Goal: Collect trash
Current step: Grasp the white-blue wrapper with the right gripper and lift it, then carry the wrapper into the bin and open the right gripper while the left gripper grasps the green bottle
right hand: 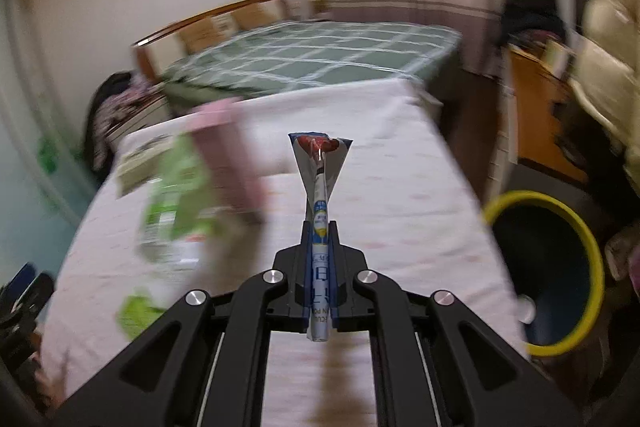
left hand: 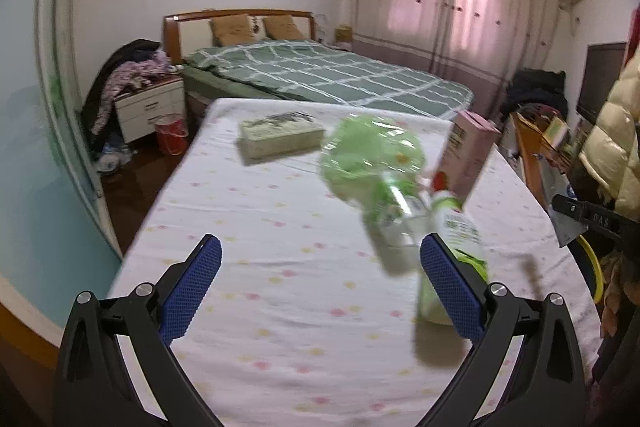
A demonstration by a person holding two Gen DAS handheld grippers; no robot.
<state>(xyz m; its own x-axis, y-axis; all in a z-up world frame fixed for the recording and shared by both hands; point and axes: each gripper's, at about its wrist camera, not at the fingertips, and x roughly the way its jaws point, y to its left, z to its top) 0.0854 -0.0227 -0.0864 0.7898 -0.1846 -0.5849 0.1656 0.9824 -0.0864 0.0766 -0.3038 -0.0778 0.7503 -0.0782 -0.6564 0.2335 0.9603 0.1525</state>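
The flattened wrapper (right hand: 320, 211), blue and white with a red picture at its flared far end, is clamped edge-on in the right tool (right hand: 320, 227), whose jaws stand nearly closed upon it. It hangs above the worktop (right hand: 400, 195), a surface under a white cloth dotted with small pink and yellow flowers.

Left of the wrapper in the right wrist view, blurred, stand a clear plastic bottle (right hand: 168, 227) with a green label and a pink carton (right hand: 228, 155) behind it. Right of the wrapper, beyond the worktop's edge and lower, is a dark bin with a yellow rim (right hand: 592, 251), its mouth facing the camera.

In the left wrist view, the left tool (left hand: 320, 251) hovers over the cloth with its blue-padded jaws wide apart and nothing between them. Ahead and to its right lie the bottle (left hand: 384, 187), tilted, the upright carton (left hand: 468, 155) just beside it, and a green-and-white pouch (left hand: 456, 251) partly hidden by the tool's right finger. A flat box (left hand: 280, 135) rests farther along the cloth, well apart from the bottle.

Beyond the worktop is a bed (left hand: 320, 75) with a green checked cover.
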